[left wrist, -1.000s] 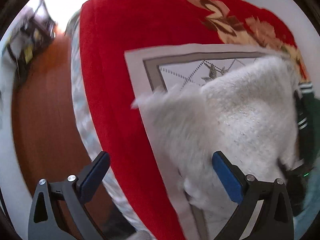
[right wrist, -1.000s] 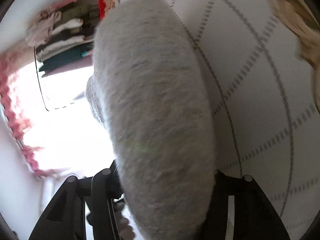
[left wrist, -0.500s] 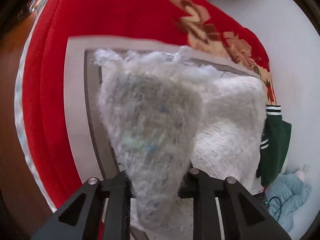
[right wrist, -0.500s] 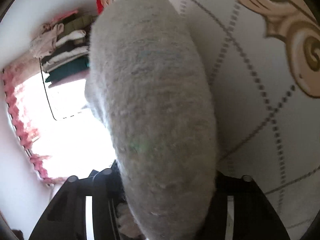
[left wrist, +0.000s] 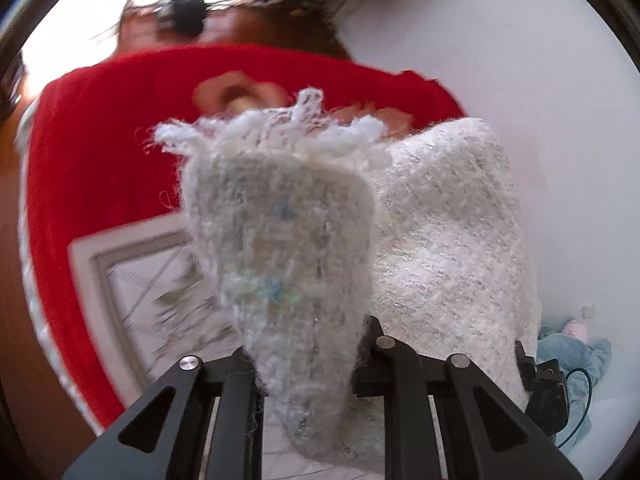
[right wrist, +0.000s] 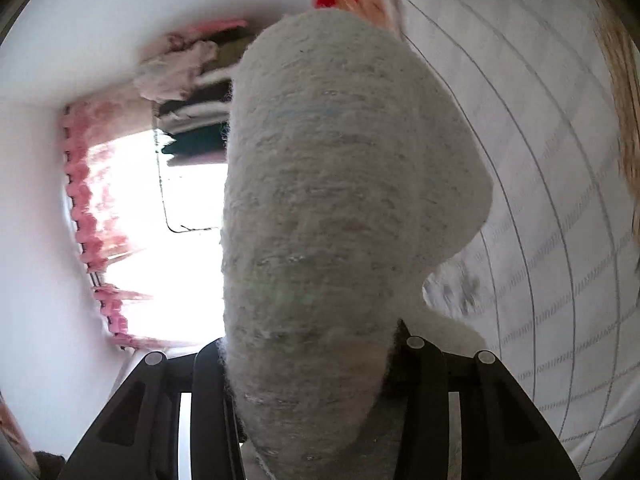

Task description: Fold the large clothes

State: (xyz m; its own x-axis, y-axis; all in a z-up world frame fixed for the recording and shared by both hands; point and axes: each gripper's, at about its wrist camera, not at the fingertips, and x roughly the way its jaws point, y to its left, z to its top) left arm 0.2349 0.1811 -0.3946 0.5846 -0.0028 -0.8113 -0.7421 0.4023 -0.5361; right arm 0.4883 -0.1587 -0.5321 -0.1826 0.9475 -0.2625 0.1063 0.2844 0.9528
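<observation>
A fluffy white knitted garment (left wrist: pixel 440 240) with a frayed fringe edge is lifted above the bed. My left gripper (left wrist: pixel 308 364) is shut on one part of it; the cloth bulges up between the jaws and hides the fingertips. My right gripper (right wrist: pixel 312 364) is shut on another part of the same garment (right wrist: pixel 320 200), which fills the middle of the right wrist view and hides its fingertips too.
A white quilted bedspread (right wrist: pixel 540 200) with grey lines lies over a red blanket (left wrist: pixel 100 152). A pile of clothes (right wrist: pixel 192 64) and a window with a pink curtain (right wrist: pixel 84 208) are beyond. A blue garment (left wrist: pixel 572 356) lies at the right.
My left gripper went from open beside the garment to shut on it and has lifted it. My right gripper has kept its hold and risen, tilting toward the wall.
</observation>
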